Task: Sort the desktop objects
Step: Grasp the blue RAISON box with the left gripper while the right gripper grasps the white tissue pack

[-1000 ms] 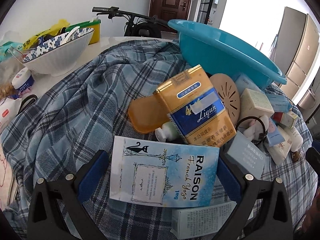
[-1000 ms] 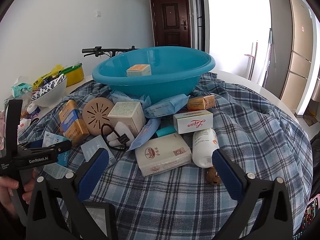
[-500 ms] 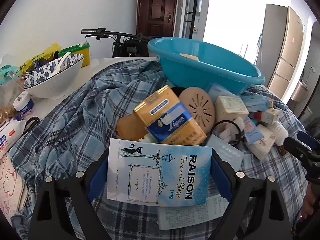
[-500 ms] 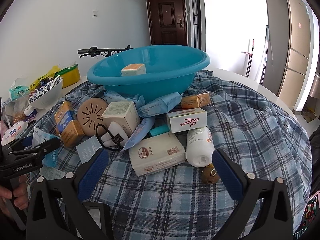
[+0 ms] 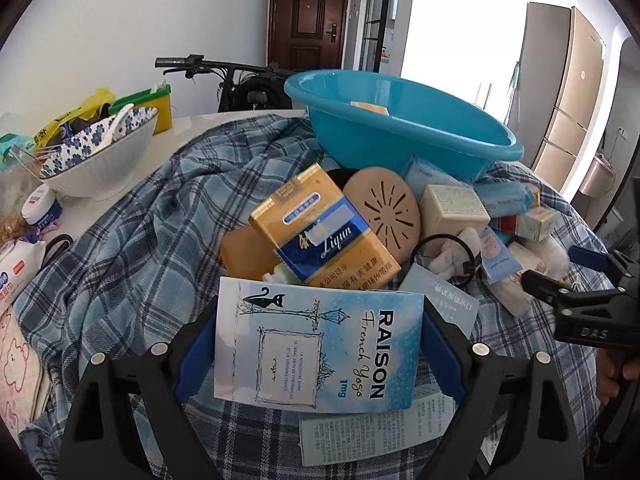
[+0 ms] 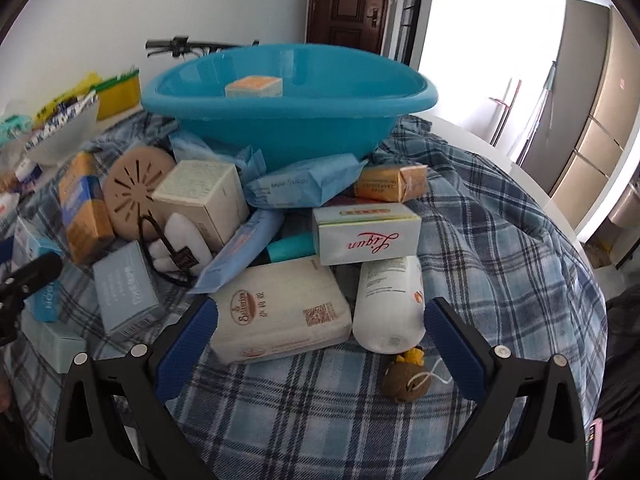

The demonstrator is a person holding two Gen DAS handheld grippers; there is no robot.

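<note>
In the left wrist view my left gripper [image 5: 320,344] is shut on a pale blue RAISON box [image 5: 316,356], held flat just above the plaid cloth, with both blue pads against its short sides. Beyond it lies a heap: a gold and blue Liqun carton [image 5: 324,232], a round tan disc [image 5: 384,212] and small boxes. The blue basin [image 5: 400,136] stands behind them with one orange box [image 6: 254,87] inside. My right gripper [image 6: 320,340] is open, low over a white Saikeriya pack [image 6: 280,312] and a white bottle [image 6: 390,304], which lie just ahead of its pads.
A plaid cloth [image 6: 480,240] covers the round table. A blue-patterned white bowl [image 5: 96,160], a yellow tub [image 5: 156,108] and wipes packs sit at the far left. A small brown ball with string [image 6: 404,376] lies by the bottle. A bicycle handlebar and a door are behind.
The left jaws closed on the RAISON box and raised it a little off the cloth. The right gripper came down and forward toward the white pack and bottle and now shows at the left view's right edge.
</note>
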